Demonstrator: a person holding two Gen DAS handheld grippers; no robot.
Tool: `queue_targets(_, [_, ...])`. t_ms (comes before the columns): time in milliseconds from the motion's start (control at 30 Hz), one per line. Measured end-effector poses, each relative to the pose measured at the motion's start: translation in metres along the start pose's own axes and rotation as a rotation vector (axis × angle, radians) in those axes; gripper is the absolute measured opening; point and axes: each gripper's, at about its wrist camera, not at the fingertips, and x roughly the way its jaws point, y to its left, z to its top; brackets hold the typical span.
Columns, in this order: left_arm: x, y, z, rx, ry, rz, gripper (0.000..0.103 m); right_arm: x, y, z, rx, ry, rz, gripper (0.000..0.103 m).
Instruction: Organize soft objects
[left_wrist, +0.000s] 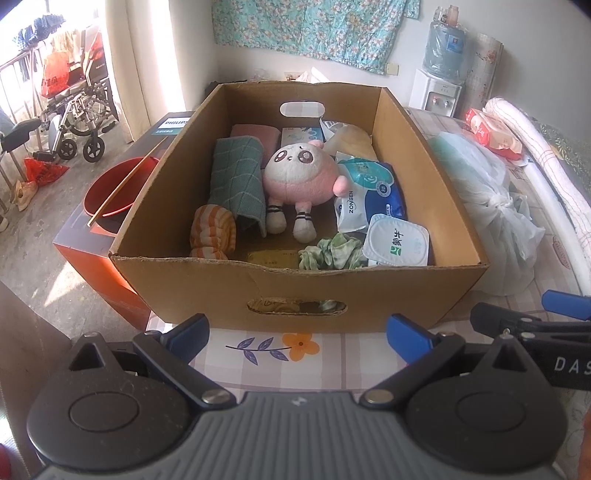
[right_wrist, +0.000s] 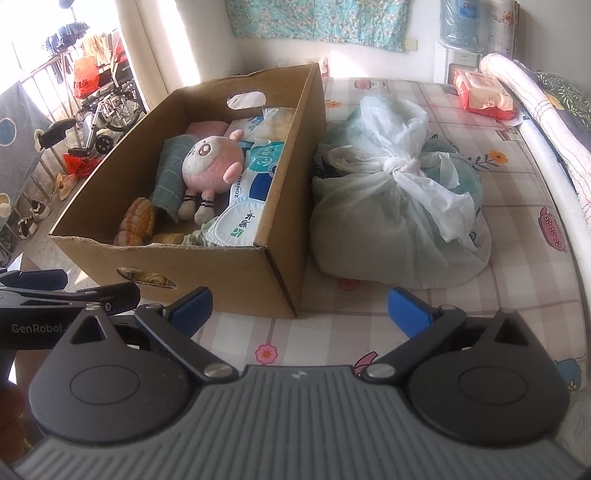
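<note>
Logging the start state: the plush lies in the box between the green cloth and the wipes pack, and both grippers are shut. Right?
Not quite. Both the left gripper and right gripper are open and empty, as each wrist view shows. The plush does lie in the box between the green cloth and wipes pack.

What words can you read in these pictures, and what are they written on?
"PHILIPS": dark box left of the cardboard box.
"ZONSEN": blue-and-white wipes pack in the cardboard box.
"GenRobot": left tongs, seen in the right view.
"DAS": right tongs, cut off at the picture's edge.
Yogurt cup lid: green logo and Chinese characters, too small to read surely.
Red tissue pack: print too blurred.
</note>
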Motion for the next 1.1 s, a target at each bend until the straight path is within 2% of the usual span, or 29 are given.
queue_targets(1100, [-0.0006,0.0029,-0.0011,-0.019,0.009,0.015,0.102,0.0,0.0066,0.0013,-0.026,-0.002,-0.013,0.102])
